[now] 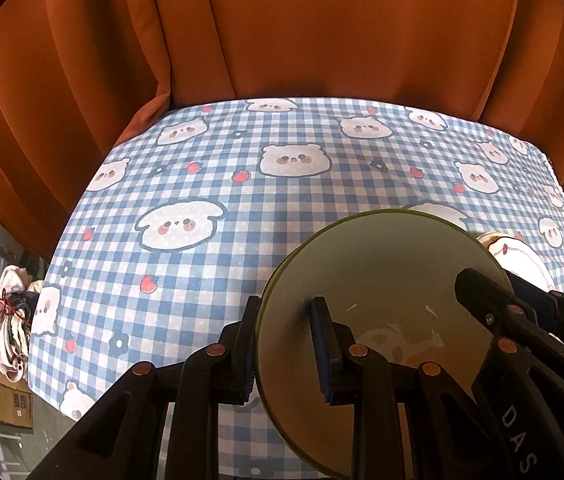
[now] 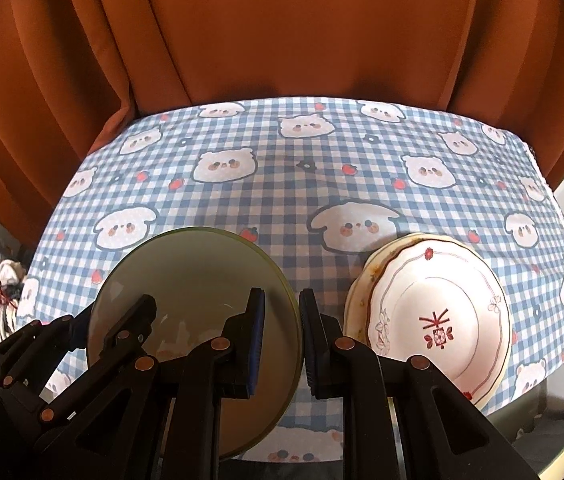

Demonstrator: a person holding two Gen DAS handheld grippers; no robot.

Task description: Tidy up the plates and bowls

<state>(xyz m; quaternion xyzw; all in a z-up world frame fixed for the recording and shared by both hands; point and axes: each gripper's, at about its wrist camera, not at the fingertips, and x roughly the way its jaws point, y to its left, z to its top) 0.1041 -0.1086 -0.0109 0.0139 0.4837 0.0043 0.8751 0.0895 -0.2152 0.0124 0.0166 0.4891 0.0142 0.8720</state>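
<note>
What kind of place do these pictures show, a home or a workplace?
Probably a home, at a dining table. A checked tablecloth with cartoon animals covers the table, orange curtains hang behind it, and patterned plates are stacked on it. Clutter lies beside the table.

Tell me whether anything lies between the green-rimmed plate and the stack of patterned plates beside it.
Nothing visible does. The green-rimmed plate, clamped at opposite rims by the left gripper and the right gripper, hangs left of the stack of patterned plates. Only bare checked tablecloth shows in the gap.
</note>
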